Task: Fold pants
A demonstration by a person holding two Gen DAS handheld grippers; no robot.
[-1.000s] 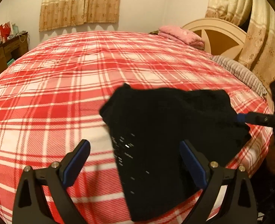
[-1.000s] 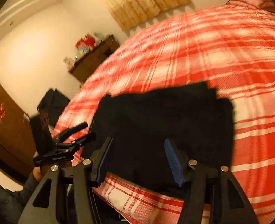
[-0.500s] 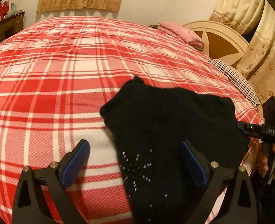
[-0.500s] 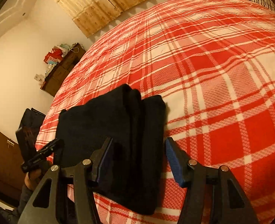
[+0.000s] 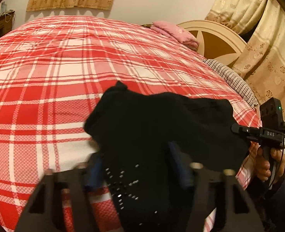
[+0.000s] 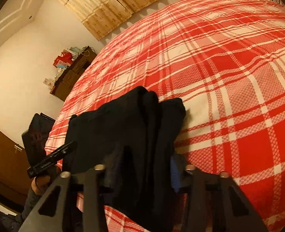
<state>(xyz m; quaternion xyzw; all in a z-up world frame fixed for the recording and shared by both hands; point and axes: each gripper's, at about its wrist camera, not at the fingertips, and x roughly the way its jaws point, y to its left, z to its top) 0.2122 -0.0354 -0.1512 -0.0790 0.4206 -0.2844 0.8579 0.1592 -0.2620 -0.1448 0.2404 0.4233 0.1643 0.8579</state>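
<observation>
Black pants (image 5: pixel 161 127) lie folded in layers near the front edge of a red and white plaid bed (image 5: pixel 65 67). My left gripper (image 5: pixel 136 166) has its jaws around the near end of the pants, narrowed, with cloth between them. My right gripper (image 6: pixel 144 166) stands the same way at the other end of the pants (image 6: pixel 127 127), cloth bunched between its fingers. Each gripper shows in the other's view, the right one (image 5: pixel 266 135) at the far right, the left one (image 6: pixel 51 158) at the lower left.
A pink folded cloth (image 5: pixel 175 32) and a striped pillow (image 5: pixel 231 77) lie by the cream headboard (image 5: pixel 215 38). A dark wood dresser (image 6: pixel 72 71) with clutter stands by the wall. Curtains (image 5: pixel 268 38) hang at the right.
Both grippers moved in onto the pants and their jaws narrowed from wide open. Cloth now sits between the fingers at each end.
</observation>
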